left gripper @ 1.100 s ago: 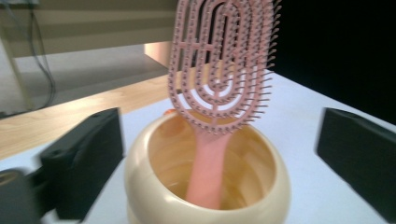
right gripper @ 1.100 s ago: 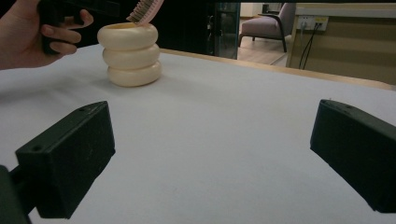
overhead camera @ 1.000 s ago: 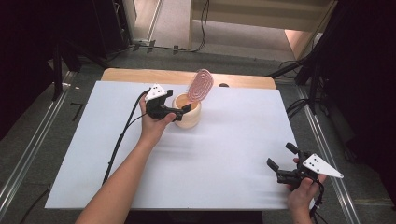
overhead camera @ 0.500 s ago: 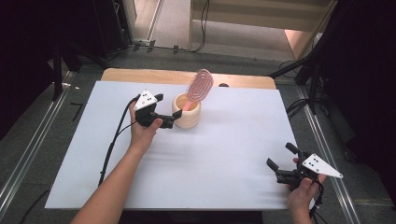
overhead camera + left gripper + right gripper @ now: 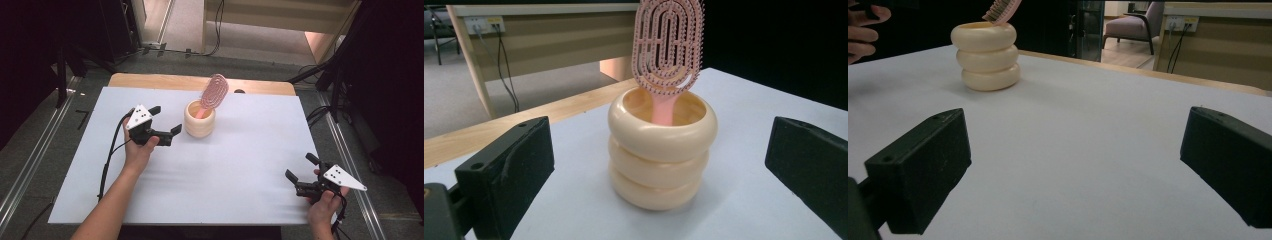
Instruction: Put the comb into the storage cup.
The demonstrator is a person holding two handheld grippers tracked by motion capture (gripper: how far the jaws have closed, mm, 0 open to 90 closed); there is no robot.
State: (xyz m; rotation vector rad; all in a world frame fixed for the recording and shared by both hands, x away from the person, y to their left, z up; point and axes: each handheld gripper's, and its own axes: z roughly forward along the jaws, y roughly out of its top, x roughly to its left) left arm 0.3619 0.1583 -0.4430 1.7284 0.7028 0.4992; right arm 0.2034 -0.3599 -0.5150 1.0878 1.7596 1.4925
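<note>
We count one cream ringed holder [image 5: 199, 119] toward the back of the white bench [image 5: 240, 165], with one pink hairbrush [image 5: 214, 92] standing in it, handle down. Our left claw [image 5: 166, 122] sits just beside the holder, jaws wide, gripping nothing. Our right claw [image 5: 299, 173], also wide and empty, is well apart at the bench's near right corner.

a glossy, smooth cream holder [image 5: 659, 155] and a pink plastic brush [image 5: 667, 45] are seen on matt white sheeting [image 5: 240, 170].
</note>
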